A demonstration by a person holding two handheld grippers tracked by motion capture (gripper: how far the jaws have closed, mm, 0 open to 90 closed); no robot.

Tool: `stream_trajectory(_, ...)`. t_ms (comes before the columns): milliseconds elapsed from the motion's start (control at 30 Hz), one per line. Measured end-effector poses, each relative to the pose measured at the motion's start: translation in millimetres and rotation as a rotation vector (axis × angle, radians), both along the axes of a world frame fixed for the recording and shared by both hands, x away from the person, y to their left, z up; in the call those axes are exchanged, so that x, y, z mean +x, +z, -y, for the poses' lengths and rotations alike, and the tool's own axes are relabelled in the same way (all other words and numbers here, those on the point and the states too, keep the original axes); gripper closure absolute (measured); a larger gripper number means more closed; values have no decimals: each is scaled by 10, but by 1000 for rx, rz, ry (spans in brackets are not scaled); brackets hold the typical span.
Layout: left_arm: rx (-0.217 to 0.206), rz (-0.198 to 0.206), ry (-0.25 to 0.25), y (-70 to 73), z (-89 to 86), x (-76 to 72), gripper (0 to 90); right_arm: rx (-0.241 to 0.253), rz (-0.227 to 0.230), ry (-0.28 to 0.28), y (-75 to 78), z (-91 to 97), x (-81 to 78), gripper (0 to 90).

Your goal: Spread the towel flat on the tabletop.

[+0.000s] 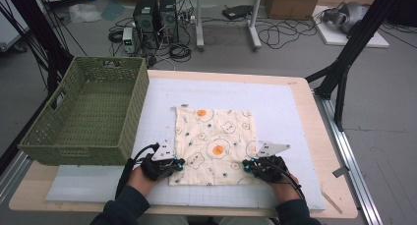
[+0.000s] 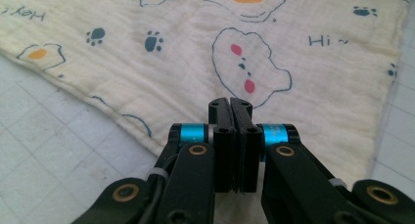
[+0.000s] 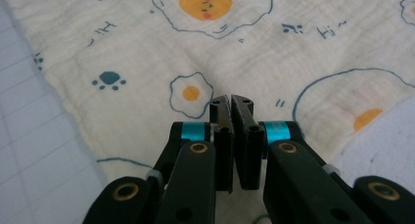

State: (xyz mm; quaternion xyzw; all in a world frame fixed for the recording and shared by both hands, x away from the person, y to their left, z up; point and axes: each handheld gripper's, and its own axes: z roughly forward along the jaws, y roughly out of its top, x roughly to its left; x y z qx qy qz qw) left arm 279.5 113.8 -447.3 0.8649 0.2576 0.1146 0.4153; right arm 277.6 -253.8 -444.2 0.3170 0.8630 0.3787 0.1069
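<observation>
Item: printed cloth (image 1: 215, 145) — cream, fried eggs and paw prints, lay flat on the white gridded mat (image 1: 295, 117), middle of the table (image 1: 314, 136), its near edge between my hands. Left gripper (image 1: 178, 164): at the near left corner, jaws pressed together over the cloth, nothing pinched that I could make out. Right gripper (image 1: 247, 165): at the near right corner, jaws likewise closed above the fabric. Green woven basket (image 1: 88, 112) — stood well left of the cloth.

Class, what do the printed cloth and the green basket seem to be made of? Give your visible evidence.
Cloth: likely soft cotton gauze, matte; its crinkled weave shows in the gripper views. Basket: woven, probably plastic or dyed wicker, with an even green lattice.
</observation>
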Motion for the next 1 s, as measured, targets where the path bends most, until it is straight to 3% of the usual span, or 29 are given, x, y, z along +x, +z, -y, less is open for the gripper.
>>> stream_trajectory(233,-6,-42,-37,33,-65,-126,880,-10,-49,26,38,-7,-163,877)
stream_trajectory(300,-21,-35,-15,52,-85,-130,861,-12,-39,38,60,-17,-191,833)
stream_trajectory(367,-57,-27,30,86,-119,-109,728,18,-5,19,107,-7,-189,705)
stream_trajectory(433,-112,-6,89,122,-168,-73,581,71,29,-12,163,34,-165,645)
stream_trajectory(567,-219,34,165,189,-262,-1,490,99,102,-107,237,123,-80,575)
stream_trajectory(667,-259,52,205,217,-318,48,480,89,136,-187,236,178,32,619)
stream_trajectory(767,-263,52,216,218,-341,81,480,76,117,-230,176,170,149,644)
stream_trajectory(867,-264,51,226,205,-333,104,481,36,92,-210,82,96,241,639)
stream_trajectory(967,-265,55,220,206,-316,115,481,-35,67,-189,-14,8,289,645)
stream_trajectory(1000,-267,61,220,209,-309,115,481,-33,73,-189,-23,5,290,668)
